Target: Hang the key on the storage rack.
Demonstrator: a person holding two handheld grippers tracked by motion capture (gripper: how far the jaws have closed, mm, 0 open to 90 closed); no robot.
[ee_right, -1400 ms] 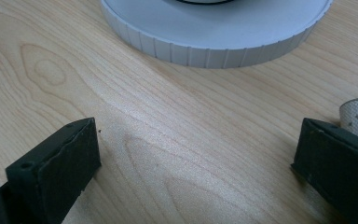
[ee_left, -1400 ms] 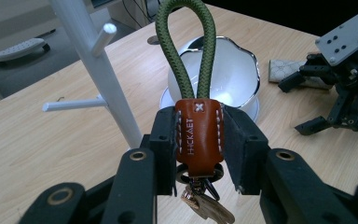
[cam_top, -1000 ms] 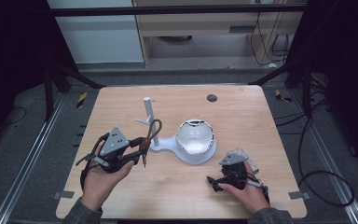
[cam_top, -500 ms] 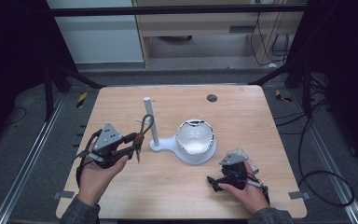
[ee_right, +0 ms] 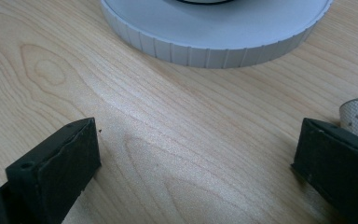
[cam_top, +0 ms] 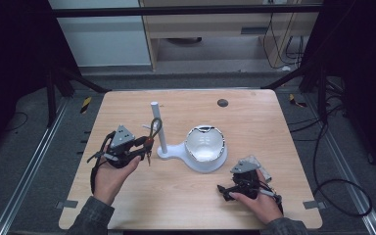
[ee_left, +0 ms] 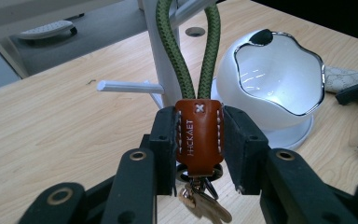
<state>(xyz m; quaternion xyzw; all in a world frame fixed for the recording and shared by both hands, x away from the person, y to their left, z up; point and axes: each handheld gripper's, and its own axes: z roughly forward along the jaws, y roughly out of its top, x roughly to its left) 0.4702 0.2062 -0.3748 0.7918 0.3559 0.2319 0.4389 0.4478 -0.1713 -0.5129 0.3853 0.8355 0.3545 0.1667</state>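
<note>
Left of centre, the left hand-held gripper (cam_top: 144, 147) clamps the brown leather tab of a green cord key fob (ee_left: 198, 135), apparently to hook its loop over the white stand's post (cam_top: 157, 128); the right hand-held gripper (ee_right: 196, 172) rests wide open, holding nothing, on the tabletop (cam_top: 254, 112).

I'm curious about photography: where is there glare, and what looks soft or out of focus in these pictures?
Left gripper view: bright glare inside the white bowl; the brown leather key fob is sharp, the far table edge soft. Right gripper view: a pale sheen on the wooden table. High view: dark surroundings, table evenly lit.
</note>
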